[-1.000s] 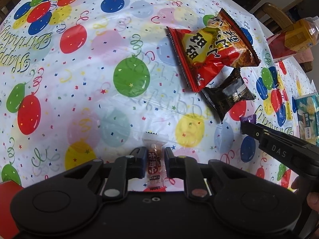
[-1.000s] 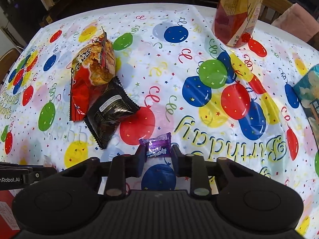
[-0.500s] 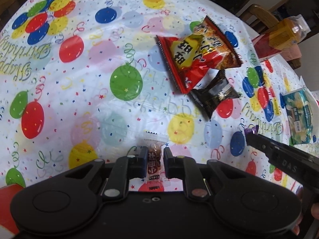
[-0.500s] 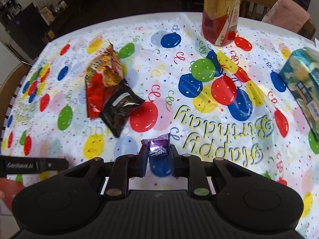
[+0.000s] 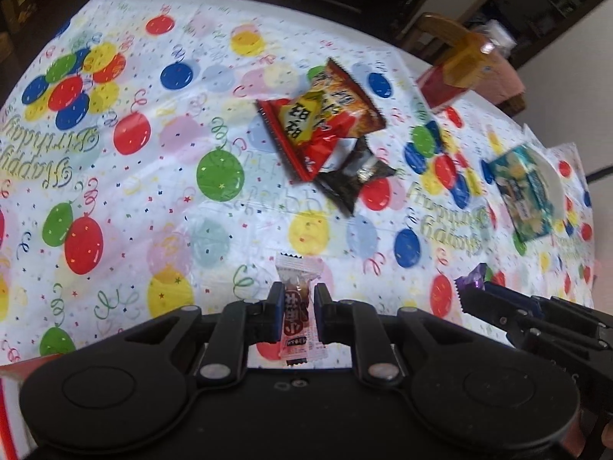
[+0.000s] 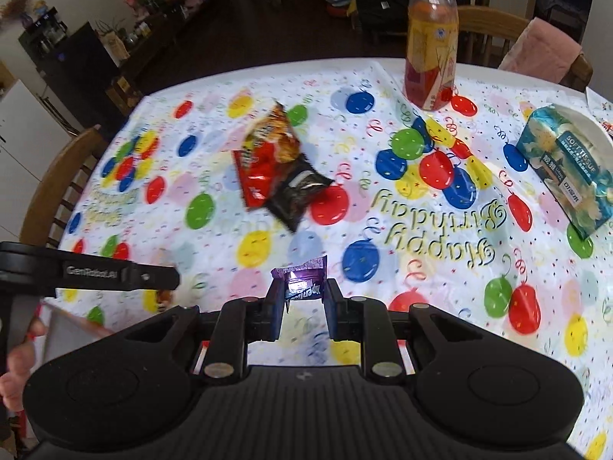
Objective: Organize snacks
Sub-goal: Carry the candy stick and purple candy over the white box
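My left gripper (image 5: 299,303) is shut on a small brown candy in a clear wrapper (image 5: 297,314), held above the balloon tablecloth (image 5: 134,191). My right gripper (image 6: 305,293) is shut on a purple wrapped candy (image 6: 302,283), also lifted off the table; that candy shows at the right of the left wrist view (image 5: 473,280). A red chip bag (image 5: 318,126) lies mid-table, overlapping a black snack packet (image 5: 354,180). Both appear in the right wrist view too, the red chip bag (image 6: 264,161) and the black snack packet (image 6: 299,193).
A tissue pack (image 6: 567,168) lies at the right side of the table, and a tea bottle (image 6: 431,42) stands at the far edge. Wooden chairs (image 6: 57,188) ring the table. A red-edged box corner (image 5: 23,364) shows at lower left.
Both grippers have risen and pulled back from the table with their candies still held; more of the table and room is now in view.
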